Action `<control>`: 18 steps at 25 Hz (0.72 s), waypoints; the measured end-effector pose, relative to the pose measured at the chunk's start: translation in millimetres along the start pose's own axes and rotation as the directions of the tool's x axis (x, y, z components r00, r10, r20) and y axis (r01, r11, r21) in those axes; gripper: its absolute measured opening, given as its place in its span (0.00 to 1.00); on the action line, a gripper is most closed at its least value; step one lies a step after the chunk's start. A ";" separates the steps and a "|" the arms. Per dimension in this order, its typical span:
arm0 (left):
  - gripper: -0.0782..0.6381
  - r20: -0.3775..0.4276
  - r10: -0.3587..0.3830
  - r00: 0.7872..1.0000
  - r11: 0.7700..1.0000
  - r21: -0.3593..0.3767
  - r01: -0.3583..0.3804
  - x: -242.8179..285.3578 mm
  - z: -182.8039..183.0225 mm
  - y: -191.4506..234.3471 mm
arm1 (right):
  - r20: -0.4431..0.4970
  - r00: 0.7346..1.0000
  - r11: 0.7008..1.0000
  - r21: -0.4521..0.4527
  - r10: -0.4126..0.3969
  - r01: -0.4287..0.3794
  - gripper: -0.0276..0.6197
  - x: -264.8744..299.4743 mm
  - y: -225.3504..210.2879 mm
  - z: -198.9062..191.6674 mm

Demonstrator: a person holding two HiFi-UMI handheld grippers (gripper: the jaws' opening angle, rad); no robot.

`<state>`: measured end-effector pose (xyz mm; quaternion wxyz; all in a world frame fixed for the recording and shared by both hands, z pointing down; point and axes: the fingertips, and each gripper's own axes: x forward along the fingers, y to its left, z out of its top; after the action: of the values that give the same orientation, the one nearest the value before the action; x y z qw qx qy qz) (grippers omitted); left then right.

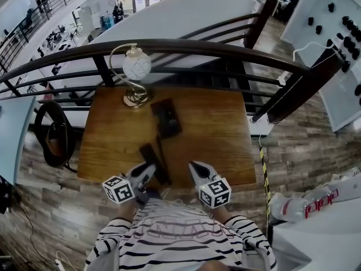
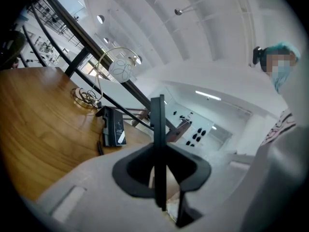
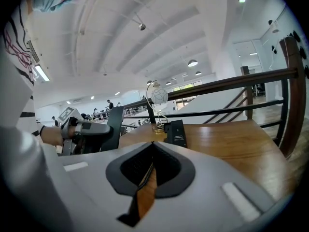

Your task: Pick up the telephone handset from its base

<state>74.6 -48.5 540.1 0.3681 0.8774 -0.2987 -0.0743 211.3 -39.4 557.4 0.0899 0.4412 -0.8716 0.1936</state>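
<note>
Wooden bench [image 1: 225,134] in the head view: the black base [image 1: 167,117] sits by a lamp [image 1: 137,66], and the handset [image 1: 151,154] is off it, nearer, in the left gripper [image 1: 149,169]. Left gripper view: jaws narrow, clamped on the handset. Right gripper view: right gripper [image 3: 149,164] jaws together, empty.

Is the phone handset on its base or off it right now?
Off. The handset is gripped in the left tongs near the front edge of the table, clear of the base beside the lamp.

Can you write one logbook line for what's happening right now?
left gripper: shut on handset | handset: off base | right gripper: shut, empty | base: on table beside lamp
</note>
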 end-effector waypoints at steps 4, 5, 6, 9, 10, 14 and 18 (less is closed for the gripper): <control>0.21 -0.007 0.005 1.000 1.000 -0.006 -0.005 -1.8 -9.1 -4.3 | -0.018 1.000 1.000 -0.007 0.010 -0.011 0.05 -6.4 5.4 -8.5; 0.21 -0.010 0.005 1.000 1.000 -0.008 -0.005 -2.4 -11.5 -5.7 | -0.023 1.000 1.000 -0.008 0.011 -0.012 0.05 -8.2 6.6 -10.9; 0.21 -0.014 0.005 1.000 1.000 -0.007 -0.005 -3.1 -13.8 -6.9 | -0.027 1.000 1.000 -0.009 0.012 -0.012 0.05 -9.9 7.7 -13.3; 0.21 -0.024 0.007 1.000 1.000 -0.007 -0.008 -5.2 -19.3 -9.8 | -0.039 0.999 1.000 -0.010 0.011 -0.011 0.05 -14.6 10.7 -19.3; 0.21 -0.025 0.007 1.000 1.000 -0.010 -0.008 -5.7 -20.2 -10.9 | -0.041 0.999 1.000 -0.011 0.009 -0.010 0.05 -15.8 11.2 -20.1; 0.21 -0.031 0.007 0.999 1.000 -0.018 -0.008 -7.1 -23.1 -13.6 | -0.048 0.999 1.000 -0.017 -0.003 0.002 0.05 -20.0 11.7 -21.1; 0.21 -0.033 0.008 0.999 1.000 -0.025 -0.009 -8.8 -27.5 -15.0 | -0.060 0.998 1.000 -0.021 -0.012 0.010 0.05 -24.0 12.4 -25.2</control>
<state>84.2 -18.6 548.7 0.3845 0.8724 -0.2954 -0.0619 215.2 -4.6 569.2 0.1217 0.4390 -0.8681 0.1973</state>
